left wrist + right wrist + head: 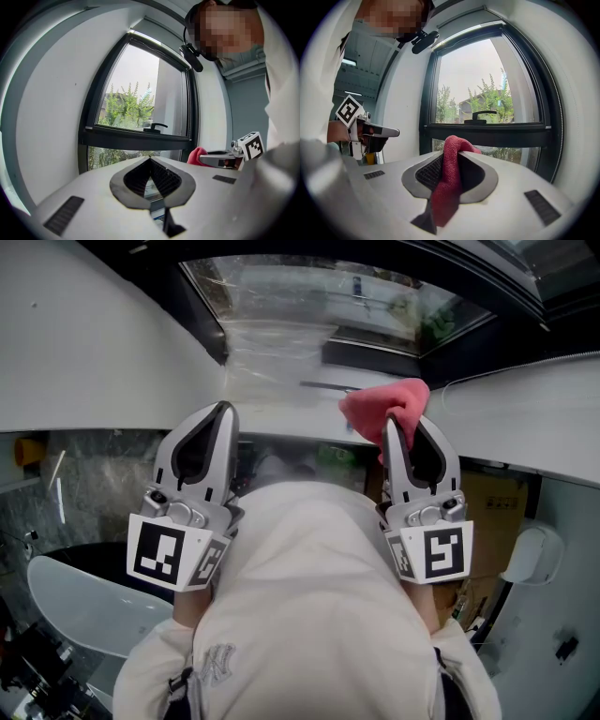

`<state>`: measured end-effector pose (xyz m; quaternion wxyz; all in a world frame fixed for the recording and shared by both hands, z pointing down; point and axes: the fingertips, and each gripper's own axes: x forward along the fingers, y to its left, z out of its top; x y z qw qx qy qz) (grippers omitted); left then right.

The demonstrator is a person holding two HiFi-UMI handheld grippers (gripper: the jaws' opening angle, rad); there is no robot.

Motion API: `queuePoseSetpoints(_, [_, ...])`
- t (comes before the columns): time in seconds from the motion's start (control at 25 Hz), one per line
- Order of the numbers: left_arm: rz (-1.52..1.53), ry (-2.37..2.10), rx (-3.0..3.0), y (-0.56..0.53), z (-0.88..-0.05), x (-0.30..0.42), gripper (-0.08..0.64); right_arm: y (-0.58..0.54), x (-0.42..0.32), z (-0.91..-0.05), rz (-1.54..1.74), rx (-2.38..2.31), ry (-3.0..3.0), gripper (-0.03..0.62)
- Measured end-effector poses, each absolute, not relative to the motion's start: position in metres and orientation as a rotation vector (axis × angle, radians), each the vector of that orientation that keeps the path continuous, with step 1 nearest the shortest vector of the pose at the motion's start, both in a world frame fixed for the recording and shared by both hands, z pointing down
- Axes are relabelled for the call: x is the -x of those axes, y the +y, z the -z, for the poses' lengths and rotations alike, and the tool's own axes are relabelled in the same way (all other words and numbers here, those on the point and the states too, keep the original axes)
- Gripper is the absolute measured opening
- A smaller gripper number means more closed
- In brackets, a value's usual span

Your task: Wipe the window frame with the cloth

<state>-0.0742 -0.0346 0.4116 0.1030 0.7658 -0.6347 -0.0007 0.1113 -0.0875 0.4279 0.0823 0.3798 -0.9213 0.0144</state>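
While the right gripper (405, 420) pinches the cloth (382, 399) and the left gripper (225, 409) sits closed, empty, press cloth flat along the frame (487, 135), skirting the handle (483, 114)

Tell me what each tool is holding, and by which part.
The right tool grips the red cloth by a bunched fold between its tips. The left tool is shut, empty.

Leafy green shrubs (492, 101) stand outdoors under a pale sky. Indoors, a brown cardboard box (494, 507) shows at the head view's right, a plain white wall (84, 343) at its left.
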Motion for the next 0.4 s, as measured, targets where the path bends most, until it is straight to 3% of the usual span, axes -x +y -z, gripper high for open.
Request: queuePoseSetpoints(0.4, [0.006, -1.868, -2.253, -0.0351, -0.4128, 0.0725, 0.008, -0.0870, -0.1116, -0.4279, -0.040, -1.115, -2.751, 0.091])
